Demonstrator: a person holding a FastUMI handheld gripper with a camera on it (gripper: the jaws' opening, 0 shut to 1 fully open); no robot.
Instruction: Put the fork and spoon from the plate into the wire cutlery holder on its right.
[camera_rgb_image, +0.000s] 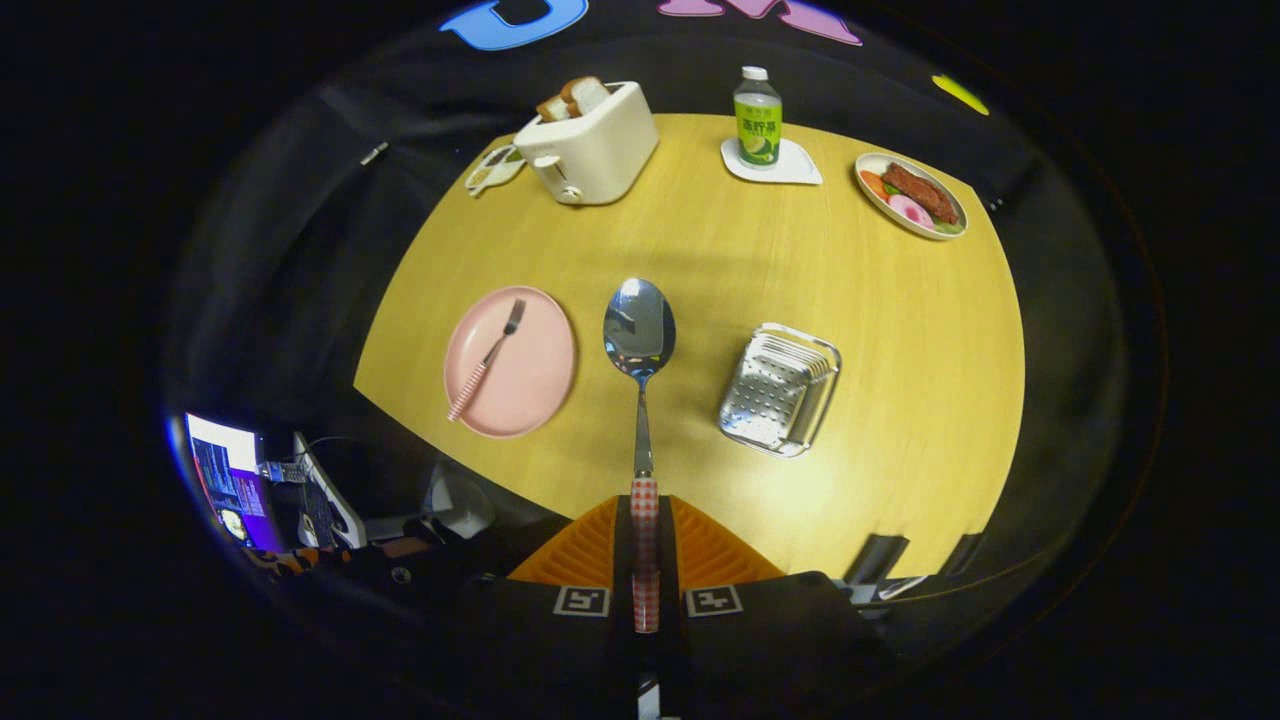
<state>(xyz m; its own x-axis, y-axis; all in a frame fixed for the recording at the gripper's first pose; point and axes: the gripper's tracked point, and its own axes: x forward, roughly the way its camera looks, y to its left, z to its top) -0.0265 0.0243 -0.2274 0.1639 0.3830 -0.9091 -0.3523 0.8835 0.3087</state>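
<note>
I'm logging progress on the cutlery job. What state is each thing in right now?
hand-held gripper: shut on the spoon's handle
spoon: held up above the table
fork: lying on the pink plate
wire cutlery holder: empty
toaster: bread in its slots
bottle: capped, upright

- Spoon (640, 350): shiny bowl, checked handle, raised between plate and holder.
- Fork (488, 358): striped handle, lying slantwise on the pink plate (535, 400).
- Wire holder (780, 390): empty, right of the plate.

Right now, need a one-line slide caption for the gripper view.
Gripper shut on the spoon, held above the table between the plate with the fork and the cutlery holder.
</note>
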